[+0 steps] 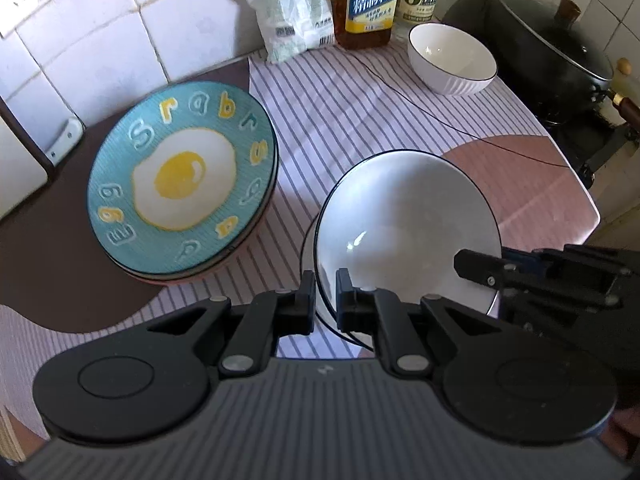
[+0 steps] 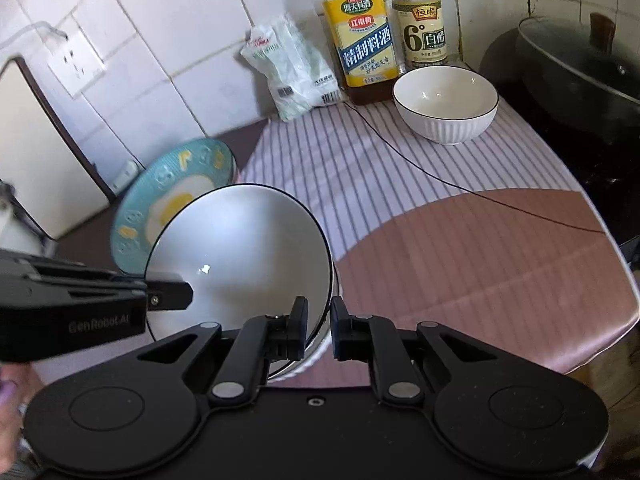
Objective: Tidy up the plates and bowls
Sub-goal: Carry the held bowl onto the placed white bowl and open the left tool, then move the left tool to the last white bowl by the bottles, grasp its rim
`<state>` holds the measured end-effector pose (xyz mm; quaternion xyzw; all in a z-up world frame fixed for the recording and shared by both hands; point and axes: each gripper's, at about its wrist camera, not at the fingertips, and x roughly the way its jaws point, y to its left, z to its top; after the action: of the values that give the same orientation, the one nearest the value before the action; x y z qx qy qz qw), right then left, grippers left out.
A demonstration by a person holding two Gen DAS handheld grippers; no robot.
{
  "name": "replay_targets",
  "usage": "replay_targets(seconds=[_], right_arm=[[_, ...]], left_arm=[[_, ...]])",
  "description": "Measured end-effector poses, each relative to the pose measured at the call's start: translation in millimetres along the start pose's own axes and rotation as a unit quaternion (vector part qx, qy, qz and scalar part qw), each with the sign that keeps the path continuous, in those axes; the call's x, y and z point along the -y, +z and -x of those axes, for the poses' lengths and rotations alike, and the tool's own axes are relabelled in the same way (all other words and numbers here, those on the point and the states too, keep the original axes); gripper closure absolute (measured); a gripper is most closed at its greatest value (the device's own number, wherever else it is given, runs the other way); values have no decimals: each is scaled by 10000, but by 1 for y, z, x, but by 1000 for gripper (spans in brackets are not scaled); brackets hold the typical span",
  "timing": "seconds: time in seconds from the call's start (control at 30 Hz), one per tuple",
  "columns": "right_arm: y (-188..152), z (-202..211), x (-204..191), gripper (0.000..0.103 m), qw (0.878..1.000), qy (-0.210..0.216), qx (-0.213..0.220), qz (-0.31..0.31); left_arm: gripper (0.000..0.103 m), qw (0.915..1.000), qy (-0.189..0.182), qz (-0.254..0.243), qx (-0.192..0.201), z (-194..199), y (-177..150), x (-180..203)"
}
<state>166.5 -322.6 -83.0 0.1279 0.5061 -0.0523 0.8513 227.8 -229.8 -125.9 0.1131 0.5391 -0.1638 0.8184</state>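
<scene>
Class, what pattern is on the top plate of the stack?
Teal plate with a fried egg in the centre, ringed by letters; clearest in the left wrist view.

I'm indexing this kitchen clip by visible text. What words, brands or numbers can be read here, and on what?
"精制料酒" and "海天料酒": yellow-label bottle.
"恒顺", "6°", "白醋": vinegar bottle.
"Egg": rim of the blue egg plate; its other raised letters spell nothing clear.
"GenRobot.AI": side of the left claw.
White packet: print too small to read.
</scene>
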Motion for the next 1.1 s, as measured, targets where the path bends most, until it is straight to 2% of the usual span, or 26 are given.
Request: replay_targets(seconds=[0.17, 0.37, 0.53, 0.67, 0.87, 0.9, 1.0, 1.1], right_arm=[[-7, -6, -1, 88, 9998, -63, 34, 191], [-15, -10, -13, 88, 9961, -392, 371, 694], [-13, -13, -13, 87, 9950, -441, 408, 804], [-13, -16, -13, 83, 9949, -431, 422, 804], [-15, -18, -9, 81, 9964, -241, 503, 642], [-15, -16, -8, 78, 9964, -207, 548, 607], [-15, -8, -5, 68, 9966, -45, 644, 508], [-12, -3, -2, 65, 9978, -31, 445, 498]], left_arm=[[95, 9999, 123, -36, -61, -9, -6, 1], [95, 9996, 97, -28, -245, -18, -4, -1], [95, 9996, 180, -89, -182, -20, -3, 1], [85, 9996, 184, -40, -191, -21, -1, 0], [80, 9993, 120, 272, -244, -18, 4, -4], [79, 9992, 131, 287, -241, -16, 5, -4], [67, 9996, 98, 220, -119, -6, 9, -2], [63, 9999, 59, 101, -7, 7, 14, 2]])
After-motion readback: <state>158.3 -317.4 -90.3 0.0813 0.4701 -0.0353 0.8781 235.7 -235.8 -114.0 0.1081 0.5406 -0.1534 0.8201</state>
